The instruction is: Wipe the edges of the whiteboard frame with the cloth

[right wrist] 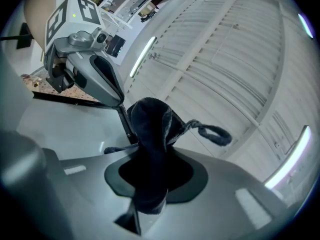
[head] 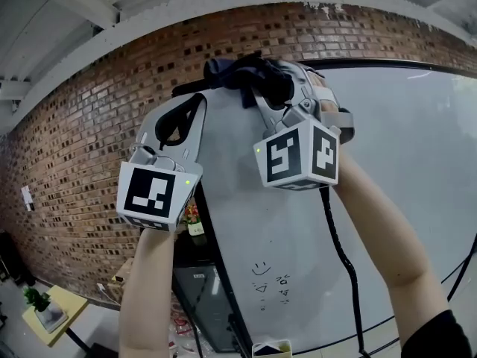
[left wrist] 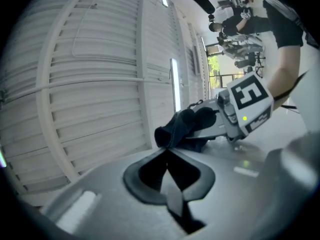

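The whiteboard (head: 298, 230) stands upright before a brick wall, its black frame (head: 220, 274) running up the left side and along the top. My right gripper (head: 261, 80) is raised to the board's top left corner, shut on a dark cloth (head: 250, 74) that bunches over the top edge. In the right gripper view the cloth (right wrist: 150, 129) fills the jaws and hides the fingertips, with the frame corner (right wrist: 122, 120) just behind it. My left gripper (head: 195, 104) is shut and empty, beside the board's upper left edge. The left gripper view shows its closed tips (left wrist: 167, 150) pointing at the cloth (left wrist: 185, 126).
A brick wall (head: 89, 125) lies behind the board. A black cable (head: 339, 245) hangs from the right gripper across the board, near small doodles (head: 268, 282). A low table with a plant (head: 45, 312) stands at bottom left. White ceiling panels (left wrist: 90, 74) with strip lights are overhead.
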Action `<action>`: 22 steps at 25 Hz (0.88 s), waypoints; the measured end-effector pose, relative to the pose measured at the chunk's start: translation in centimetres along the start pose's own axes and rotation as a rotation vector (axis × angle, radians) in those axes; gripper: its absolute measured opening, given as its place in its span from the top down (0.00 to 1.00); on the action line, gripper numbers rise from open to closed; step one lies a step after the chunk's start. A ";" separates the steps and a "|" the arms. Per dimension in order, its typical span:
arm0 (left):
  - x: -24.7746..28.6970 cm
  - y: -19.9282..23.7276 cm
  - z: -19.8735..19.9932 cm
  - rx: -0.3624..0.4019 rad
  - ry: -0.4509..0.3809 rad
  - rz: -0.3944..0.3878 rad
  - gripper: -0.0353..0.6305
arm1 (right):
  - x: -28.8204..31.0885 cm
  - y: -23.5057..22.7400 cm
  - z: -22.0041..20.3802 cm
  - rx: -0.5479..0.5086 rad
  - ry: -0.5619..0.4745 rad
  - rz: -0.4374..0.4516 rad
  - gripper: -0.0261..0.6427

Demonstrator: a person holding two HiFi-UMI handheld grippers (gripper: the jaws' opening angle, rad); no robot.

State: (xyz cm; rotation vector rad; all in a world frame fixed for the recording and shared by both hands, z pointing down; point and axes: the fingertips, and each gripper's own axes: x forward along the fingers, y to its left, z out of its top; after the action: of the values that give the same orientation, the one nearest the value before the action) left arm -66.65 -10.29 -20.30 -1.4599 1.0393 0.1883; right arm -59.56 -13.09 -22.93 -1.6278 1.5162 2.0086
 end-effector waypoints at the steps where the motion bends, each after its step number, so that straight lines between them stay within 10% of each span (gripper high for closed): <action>1: 0.3 -0.5 0.3 -0.003 0.001 -0.003 0.94 | -0.3 -0.6 -0.7 0.009 0.004 -0.002 0.84; 22: 7.7 -10.0 6.1 -0.074 0.022 -0.022 0.94 | -6.8 -10.3 -14.0 0.145 0.080 -0.028 0.84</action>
State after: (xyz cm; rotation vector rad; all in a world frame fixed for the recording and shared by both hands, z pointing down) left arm -52.62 -10.49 -19.63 -1.5429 1.0430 0.1972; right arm -41.07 -15.60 -22.28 -1.6802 1.6156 1.7941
